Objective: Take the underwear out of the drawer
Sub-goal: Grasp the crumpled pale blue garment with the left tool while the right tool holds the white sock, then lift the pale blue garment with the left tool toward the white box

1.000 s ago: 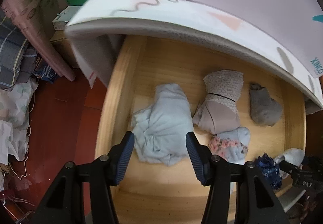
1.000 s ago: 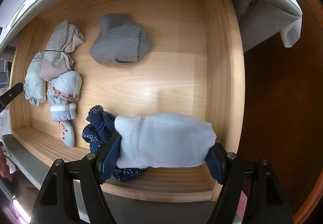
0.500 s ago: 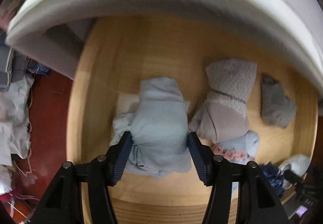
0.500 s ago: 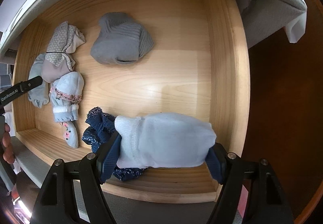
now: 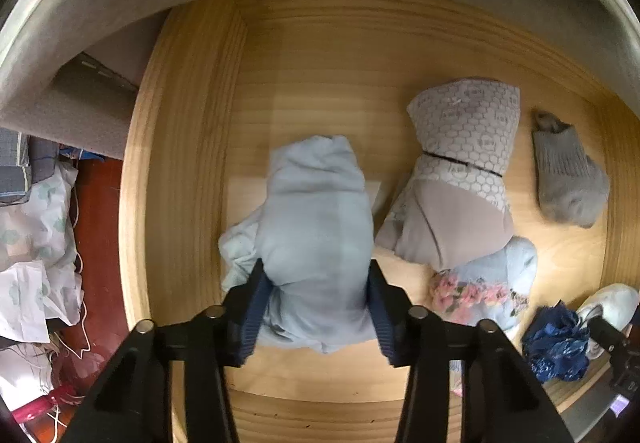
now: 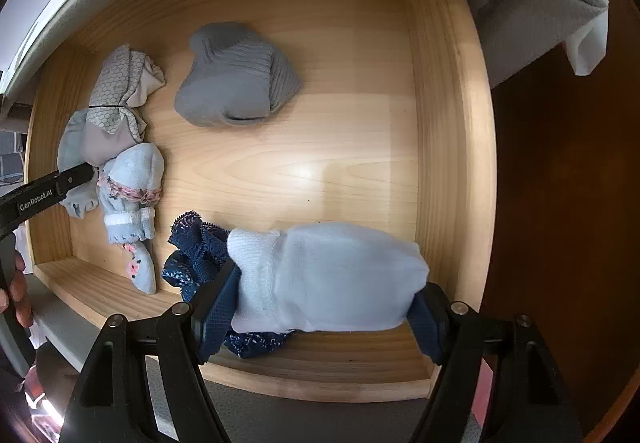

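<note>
Left gripper (image 5: 316, 303): closing onto pale blue underwear (image 5: 316, 227), long axis 12–6 | Right gripper (image 6: 324, 307): pinching white bundle (image 6: 328, 279), axis 9–3 | drawer (image 6: 448, 123)

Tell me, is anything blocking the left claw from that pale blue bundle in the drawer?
Nothing visible. The left claw already straddles the pale blue bundle, its jaws closing on both sides. The patterned beige piece lies beside it, clear of the grip.
</note>
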`<state>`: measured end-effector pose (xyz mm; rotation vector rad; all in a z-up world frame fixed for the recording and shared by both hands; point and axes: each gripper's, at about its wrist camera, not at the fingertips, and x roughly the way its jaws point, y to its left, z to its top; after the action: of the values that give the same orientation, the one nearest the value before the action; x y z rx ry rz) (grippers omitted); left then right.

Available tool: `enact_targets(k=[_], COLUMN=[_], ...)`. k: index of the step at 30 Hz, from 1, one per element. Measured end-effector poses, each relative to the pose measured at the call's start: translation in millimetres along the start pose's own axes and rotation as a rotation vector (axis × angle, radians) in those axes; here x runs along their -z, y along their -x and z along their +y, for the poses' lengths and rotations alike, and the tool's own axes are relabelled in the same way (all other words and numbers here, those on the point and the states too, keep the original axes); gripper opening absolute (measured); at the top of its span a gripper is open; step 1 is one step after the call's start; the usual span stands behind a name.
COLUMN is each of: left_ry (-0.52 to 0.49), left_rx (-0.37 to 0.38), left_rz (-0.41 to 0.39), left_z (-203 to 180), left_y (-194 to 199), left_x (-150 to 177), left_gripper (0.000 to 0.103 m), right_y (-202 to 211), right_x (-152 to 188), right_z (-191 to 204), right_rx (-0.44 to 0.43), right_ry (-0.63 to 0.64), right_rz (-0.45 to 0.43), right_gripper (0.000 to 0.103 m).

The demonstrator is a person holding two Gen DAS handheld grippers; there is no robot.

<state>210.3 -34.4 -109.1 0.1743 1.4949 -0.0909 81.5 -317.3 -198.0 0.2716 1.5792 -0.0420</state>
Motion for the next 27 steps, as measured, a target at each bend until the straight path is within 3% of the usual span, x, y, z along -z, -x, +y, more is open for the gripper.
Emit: enact_targets(k=[7,15,27], left_ry=[0.003,0.008,0.026], left_rx=[0.003,0.013,0.088], left_rz=[0.042,0.090,0.080], left_z=[2,7,26], left_y=[-1,-3,3], left_x=[6,40,72], left_gripper=[0.036,0.034,0.033], right_y=[-1,-1,2], right_x=[-1,0,2], right_z=[-1,6,23], right_rx=[0.010,0.035,0.077], right_ry=[-0.006,0.014,0.036], right_rz=[0.004,-0.003,-0.013], right_gripper=[0.072,0.072,0.072])
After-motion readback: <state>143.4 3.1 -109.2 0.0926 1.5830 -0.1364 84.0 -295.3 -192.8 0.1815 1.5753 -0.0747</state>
